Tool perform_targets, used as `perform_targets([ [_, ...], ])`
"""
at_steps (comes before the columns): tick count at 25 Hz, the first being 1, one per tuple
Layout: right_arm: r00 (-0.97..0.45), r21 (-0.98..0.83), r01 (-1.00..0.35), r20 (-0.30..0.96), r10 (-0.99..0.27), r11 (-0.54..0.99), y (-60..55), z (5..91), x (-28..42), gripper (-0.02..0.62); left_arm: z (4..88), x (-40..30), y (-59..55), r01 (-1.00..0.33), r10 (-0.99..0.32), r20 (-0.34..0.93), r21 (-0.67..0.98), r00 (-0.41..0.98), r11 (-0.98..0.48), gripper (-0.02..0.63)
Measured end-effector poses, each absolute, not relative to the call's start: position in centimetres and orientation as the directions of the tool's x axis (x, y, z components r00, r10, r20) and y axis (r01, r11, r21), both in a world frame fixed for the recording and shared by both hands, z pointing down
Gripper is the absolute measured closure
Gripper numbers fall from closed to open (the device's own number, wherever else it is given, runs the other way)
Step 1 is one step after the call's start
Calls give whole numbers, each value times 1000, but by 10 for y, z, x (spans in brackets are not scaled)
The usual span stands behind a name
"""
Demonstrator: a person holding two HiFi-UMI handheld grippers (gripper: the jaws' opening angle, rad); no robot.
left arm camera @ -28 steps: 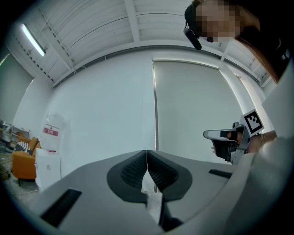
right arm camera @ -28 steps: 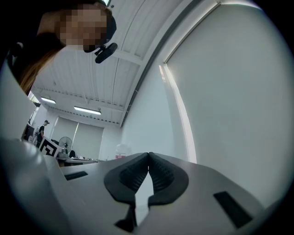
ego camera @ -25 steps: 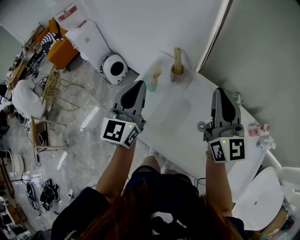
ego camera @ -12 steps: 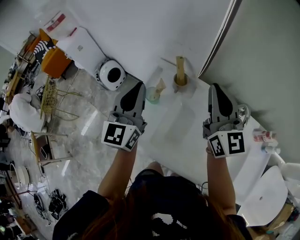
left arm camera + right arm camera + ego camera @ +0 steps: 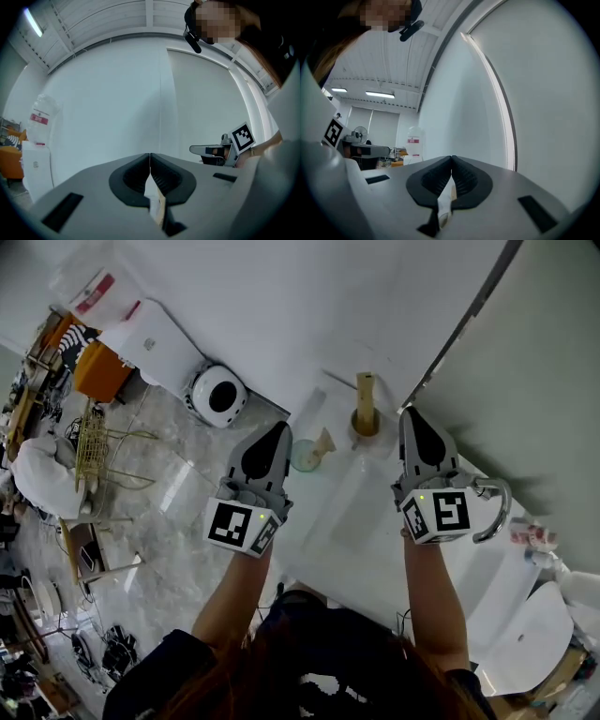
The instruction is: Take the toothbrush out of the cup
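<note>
Toothbrush (image 5: 324, 440) in cup (image 5: 303, 458) shows small, indistinct, beside left tongs (image 5: 280, 429).

Open counter (image 5: 366, 521) in front of cup (image 5: 304, 457) & wooden holder (image 5: 365, 418); wall (image 5: 300, 315) right behind, faucet (image 5: 497, 512) at rt.

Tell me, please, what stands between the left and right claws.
In the head view, two cups: a pale green cup near the left claw, and a brown cup holding an upright wooden stick, nearer the right claw.
</note>
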State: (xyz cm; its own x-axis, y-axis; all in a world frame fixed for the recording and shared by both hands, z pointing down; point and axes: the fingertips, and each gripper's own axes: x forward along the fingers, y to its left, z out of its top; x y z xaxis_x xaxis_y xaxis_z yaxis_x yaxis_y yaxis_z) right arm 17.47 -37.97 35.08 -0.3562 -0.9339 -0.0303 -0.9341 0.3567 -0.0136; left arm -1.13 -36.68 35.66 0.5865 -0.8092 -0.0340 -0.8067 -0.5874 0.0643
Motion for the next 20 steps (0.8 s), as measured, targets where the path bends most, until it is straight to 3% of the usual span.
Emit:
perform_targets([
  [7,-338,-26,-941,93,-937,337,-439,414,161,543,373,-22,-395,-822,-824,-21,55,567,-567,586],
  [17,-313,-7,-946,280,-908,324,-505,500,147,358,399,-31,-424,-838,-837,37,35,546,-545,586],
  [20,-319,-24,-945,300,-899,327,-514,513,143,342,407,-34,-428,-840,-839,48,39,542,-541,586],
])
